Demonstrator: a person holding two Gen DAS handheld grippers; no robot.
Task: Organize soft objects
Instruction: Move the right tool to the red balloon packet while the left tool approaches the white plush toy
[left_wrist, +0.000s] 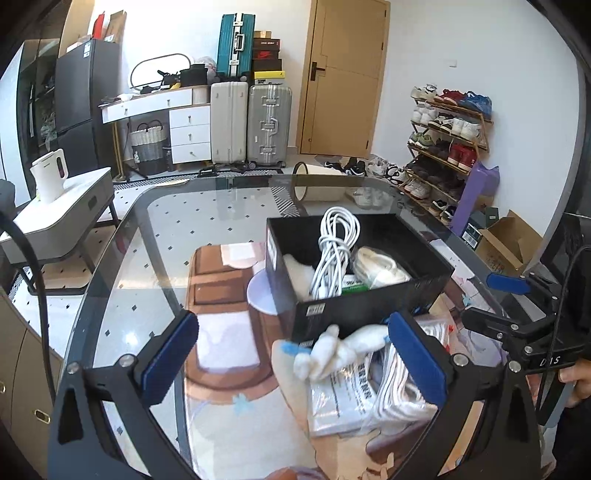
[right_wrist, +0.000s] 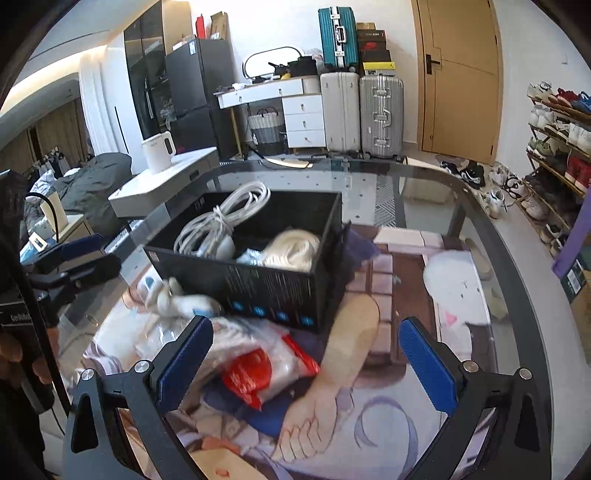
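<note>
A black box (left_wrist: 364, 308) (right_wrist: 273, 286) stands on the glass table and holds a coiled white cable (left_wrist: 334, 245) (right_wrist: 218, 218) and white soft items (left_wrist: 380, 267) (right_wrist: 291, 247). A white plush toy (left_wrist: 338, 350) (right_wrist: 177, 295) lies in front of the box. Beside it lie clear plastic packets of white fabric (left_wrist: 373, 391), one with a red label (right_wrist: 255, 373). My left gripper (left_wrist: 291, 363) is open, its jaws on either side of the plush toy. My right gripper (right_wrist: 306, 363) is open and empty above the red-label packet.
The round glass table (left_wrist: 110, 280) (right_wrist: 509, 258) has a dark rim and a printed mat beneath. A side table with a white kettle (left_wrist: 50, 175) stands left. Suitcases (left_wrist: 251, 125), a door and a shoe rack (left_wrist: 443, 147) line the far wall.
</note>
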